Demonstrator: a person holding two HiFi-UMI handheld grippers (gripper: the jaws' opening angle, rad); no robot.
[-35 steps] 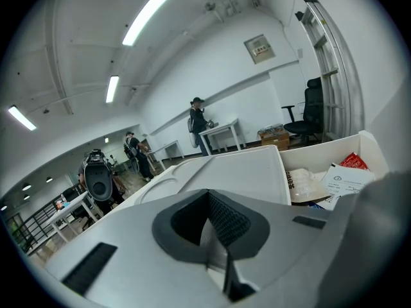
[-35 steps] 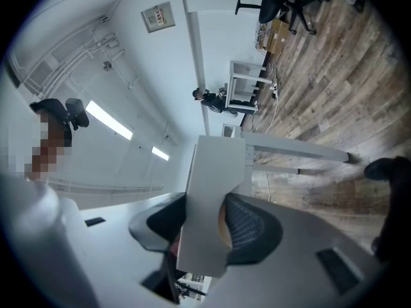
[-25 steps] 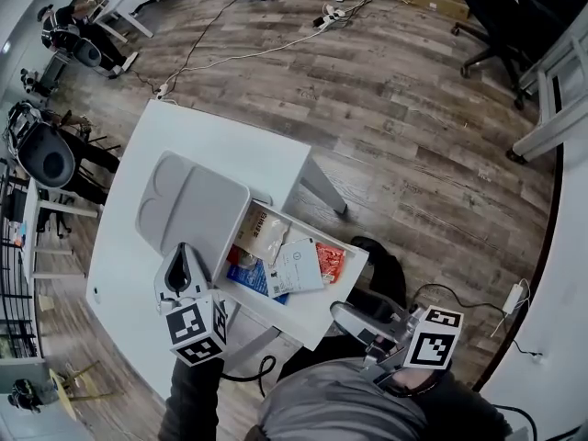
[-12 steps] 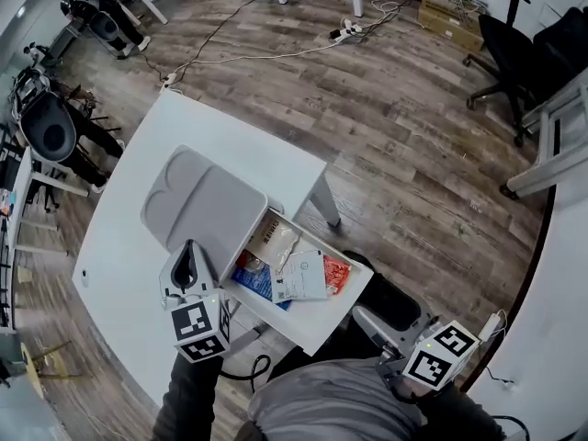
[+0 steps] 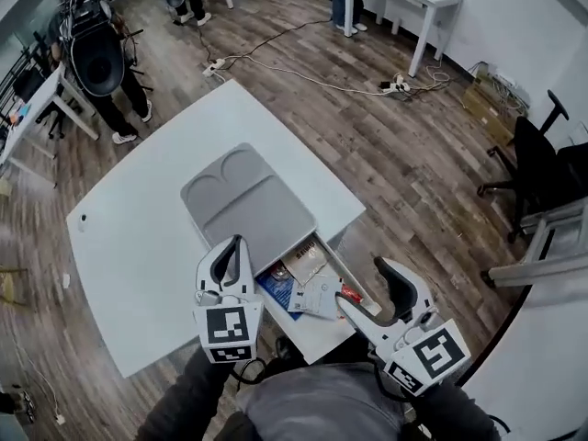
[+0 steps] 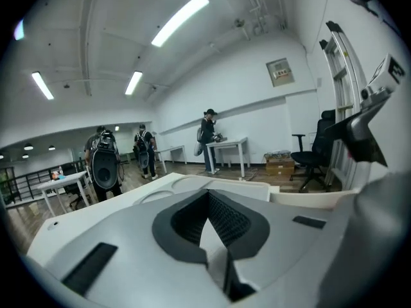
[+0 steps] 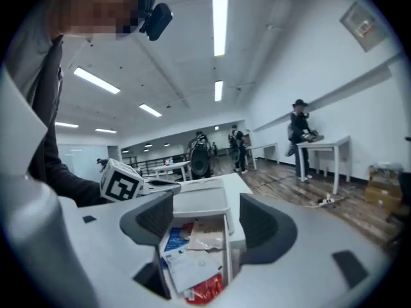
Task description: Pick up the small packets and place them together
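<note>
Head view: left gripper (image 5: 233, 248) jaws were together, empty; small packets (image 5: 309, 288) lay overlapping in the open drawer (image 5: 317, 331) to their right.
Left gripper view: packets hidden.
Right gripper view: right gripper (image 7: 205, 220) jaws, just opened wide, framed the packets beyond; the red packet (image 7: 207, 289) was cut off.

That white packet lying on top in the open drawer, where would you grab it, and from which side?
From straight above, tongs pointing down, pinching one edge of the white packet, probably its corner lying over the red packet. It lies flat on top of the others, and the drawer walls block a sideways approach.
</note>
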